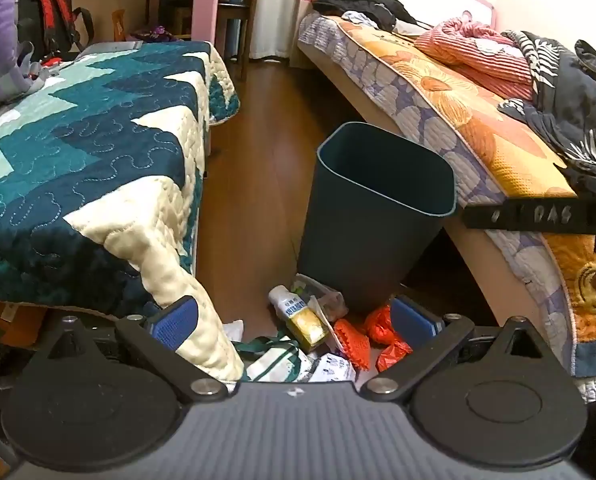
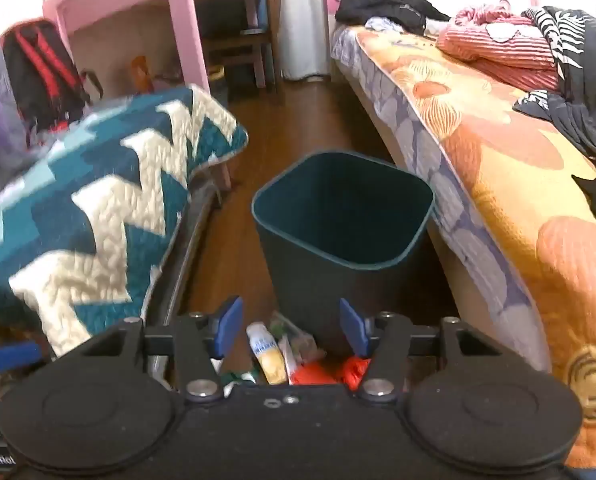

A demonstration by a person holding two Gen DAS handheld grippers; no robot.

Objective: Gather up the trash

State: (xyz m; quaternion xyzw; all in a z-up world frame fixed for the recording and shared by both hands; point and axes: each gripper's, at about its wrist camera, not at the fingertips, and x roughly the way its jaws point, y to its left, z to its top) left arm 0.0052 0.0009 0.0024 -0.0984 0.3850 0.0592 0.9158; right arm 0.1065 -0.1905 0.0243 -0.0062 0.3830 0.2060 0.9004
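A dark teal bin [image 1: 374, 216] [image 2: 338, 236] stands upright on the wooden floor between two beds, nothing visible inside it. In front of it lies a heap of trash: a small white and yellow bottle [image 1: 302, 318] [image 2: 266, 354], orange-red plastic wrappers [image 1: 378, 336] [image 2: 330, 372], a clear crumpled bag [image 1: 322, 294], and white paper packets [image 1: 330, 368]. My left gripper [image 1: 293, 320] hangs open above the heap, its blue pads wide apart. My right gripper [image 2: 291, 330] is open too, above the same heap, holding nothing.
A bed with a teal and cream zigzag quilt [image 1: 89, 168] [image 2: 109, 208] borders the floor strip on the left. A bed with an orange flowered cover [image 1: 470, 120] [image 2: 510, 184] and piled clothes borders it on the right. The other gripper's black part [image 1: 538, 216] shows at right.
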